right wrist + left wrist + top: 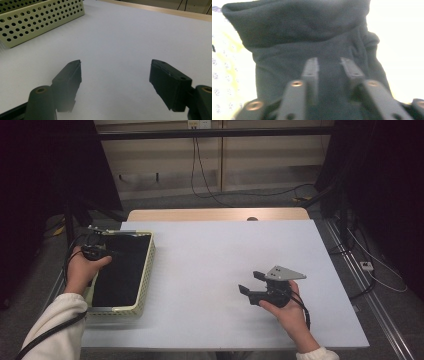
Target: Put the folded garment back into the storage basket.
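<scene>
A dark cloth (120,269) lies inside a pale yellow perforated basket (146,279) at the table's left. My left gripper (102,251) is held over the basket's far left corner. In the left gripper view its jaws stand a little apart, and the midpoint between the tips (331,68) is right up against the dark cloth (299,32), with no fold pinched between them. My right gripper (251,284) rests low over the white table (210,255) at the right. It is open wide, and in the right gripper view (116,72) only bare table shows between its jaws.
The basket's holed wall (37,17) lies ahead and to the left of the right gripper. Beyond the white surface is a wooden table edge (215,214), then the floor with cables (200,180). Dark curtains hang at both sides.
</scene>
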Available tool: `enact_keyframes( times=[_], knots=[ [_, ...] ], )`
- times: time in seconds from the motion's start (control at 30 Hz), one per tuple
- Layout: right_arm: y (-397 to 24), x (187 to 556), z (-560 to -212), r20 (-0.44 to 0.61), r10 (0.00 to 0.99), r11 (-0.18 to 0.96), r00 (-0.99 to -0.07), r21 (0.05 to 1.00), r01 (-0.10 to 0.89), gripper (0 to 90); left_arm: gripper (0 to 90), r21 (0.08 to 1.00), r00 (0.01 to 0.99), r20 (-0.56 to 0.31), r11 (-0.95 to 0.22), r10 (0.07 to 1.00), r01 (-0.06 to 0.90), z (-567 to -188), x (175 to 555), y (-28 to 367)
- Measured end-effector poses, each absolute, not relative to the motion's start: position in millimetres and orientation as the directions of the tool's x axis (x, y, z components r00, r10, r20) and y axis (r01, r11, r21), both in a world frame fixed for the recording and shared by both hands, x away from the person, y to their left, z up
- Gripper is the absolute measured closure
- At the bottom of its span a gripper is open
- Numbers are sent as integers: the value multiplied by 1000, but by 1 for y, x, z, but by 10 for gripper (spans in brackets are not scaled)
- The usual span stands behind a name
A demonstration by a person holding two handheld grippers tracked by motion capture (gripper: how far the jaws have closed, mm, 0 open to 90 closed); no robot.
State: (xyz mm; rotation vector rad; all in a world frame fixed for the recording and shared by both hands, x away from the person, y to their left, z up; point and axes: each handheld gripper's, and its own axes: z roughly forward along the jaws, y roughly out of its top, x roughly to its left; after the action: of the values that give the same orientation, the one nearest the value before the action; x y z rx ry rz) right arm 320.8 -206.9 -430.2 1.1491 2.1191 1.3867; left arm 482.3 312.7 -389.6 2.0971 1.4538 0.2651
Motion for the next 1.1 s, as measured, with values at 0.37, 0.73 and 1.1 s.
enact_keyframes(
  times=[0.37,0.73,1.1],
  knots=[
    [-224,313,-434,145,796,178,-588,873,455,262,356,587,503,-162,-327,849,741,-365,461,285],
    [-246,301,-437,159,812,159,-562,866,474,262,284,625,590,-179,-372,787,686,-355,450,242],
    [-261,293,-441,161,823,156,-545,859,488,262,251,639,667,-174,-433,724,636,-357,438,204]
  ],
)
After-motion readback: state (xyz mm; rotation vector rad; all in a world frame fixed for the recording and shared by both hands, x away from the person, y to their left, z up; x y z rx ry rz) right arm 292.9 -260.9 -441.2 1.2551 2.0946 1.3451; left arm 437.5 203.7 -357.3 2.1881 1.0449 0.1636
